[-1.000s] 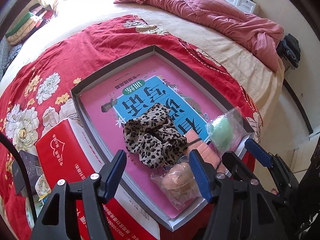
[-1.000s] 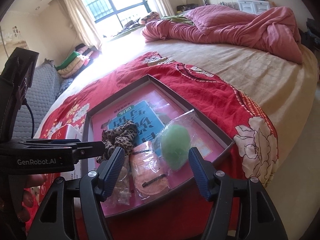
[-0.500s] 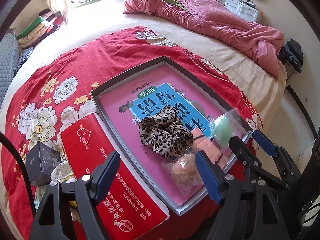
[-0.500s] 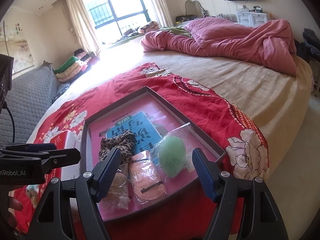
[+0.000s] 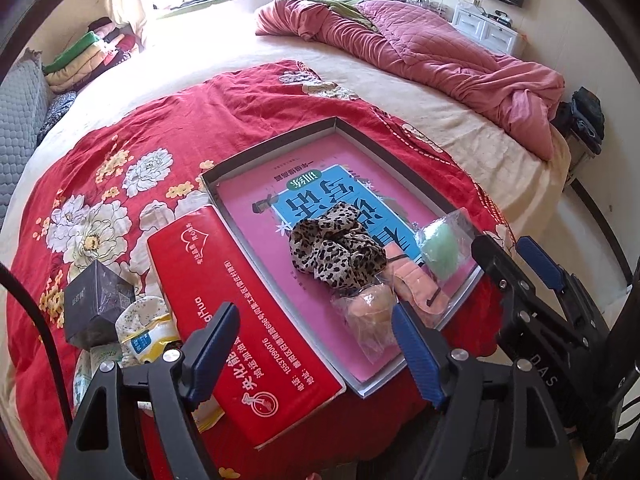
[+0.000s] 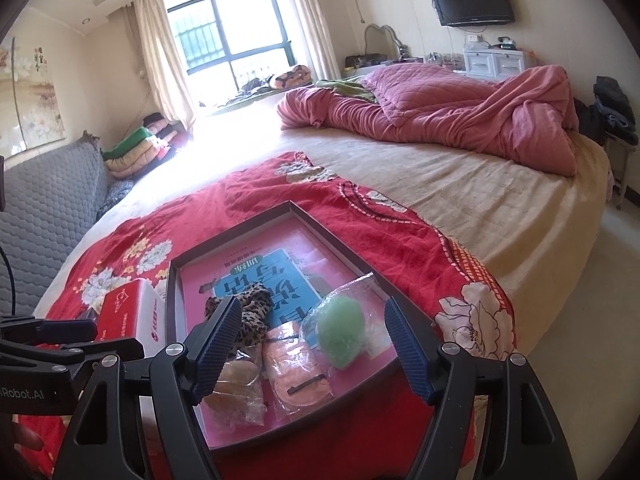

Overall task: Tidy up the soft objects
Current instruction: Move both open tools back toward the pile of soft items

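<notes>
A shallow grey tray (image 5: 280, 138) with a pink book in it lies on the red floral cloth (image 5: 168, 128). In it are a leopard-print scrunchie (image 5: 336, 250), a bagged green sponge (image 5: 440, 250), a bagged pink puff (image 5: 416, 282) and a bagged peach sponge (image 5: 368, 310). My left gripper (image 5: 312, 332) is open and empty, above the tray's near corner. My right gripper (image 6: 312, 312) is open and empty too, hovering over the green sponge (image 6: 342, 332), the puff (image 6: 296, 368) and the scrunchie (image 6: 256, 312). It touches none of them.
A red tissue box (image 5: 240, 312) lies along the tray's left side. Left of it are a dark small box (image 5: 96, 300) and small packets (image 5: 140, 330). A crumpled pink quilt (image 6: 440, 116) lies at the far end of the bed. The bed's edge runs close to the tray's right side.
Both grippers have drawn back and risen from the tray, so more of the bed shows. Both pairs of jaws stand a little wider. The objects in the tray have not moved.
</notes>
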Demonstrator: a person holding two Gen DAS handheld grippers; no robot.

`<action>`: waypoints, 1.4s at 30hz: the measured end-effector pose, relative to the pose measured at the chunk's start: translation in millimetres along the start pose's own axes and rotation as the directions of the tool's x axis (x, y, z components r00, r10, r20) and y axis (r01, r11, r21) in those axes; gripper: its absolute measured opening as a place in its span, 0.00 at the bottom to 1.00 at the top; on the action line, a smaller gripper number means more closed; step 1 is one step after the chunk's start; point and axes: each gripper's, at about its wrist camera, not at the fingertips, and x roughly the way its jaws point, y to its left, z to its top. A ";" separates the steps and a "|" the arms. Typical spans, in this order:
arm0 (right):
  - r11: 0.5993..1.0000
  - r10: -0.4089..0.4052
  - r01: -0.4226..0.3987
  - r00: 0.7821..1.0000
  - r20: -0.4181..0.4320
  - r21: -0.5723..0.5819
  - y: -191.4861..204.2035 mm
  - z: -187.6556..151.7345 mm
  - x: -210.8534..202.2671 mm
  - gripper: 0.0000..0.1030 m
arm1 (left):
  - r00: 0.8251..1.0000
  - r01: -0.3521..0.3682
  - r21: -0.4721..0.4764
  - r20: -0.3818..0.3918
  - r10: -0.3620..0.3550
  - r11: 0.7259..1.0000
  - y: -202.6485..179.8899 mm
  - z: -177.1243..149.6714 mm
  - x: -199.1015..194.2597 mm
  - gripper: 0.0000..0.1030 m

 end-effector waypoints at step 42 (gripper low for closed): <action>0.979 0.084 -0.073 0.995 0.047 -0.191 91.8 24.3 -80.9 0.73 | 0.995 0.024 -0.182 0.099 -0.006 0.983 78.3 -56.4 -73.3 0.76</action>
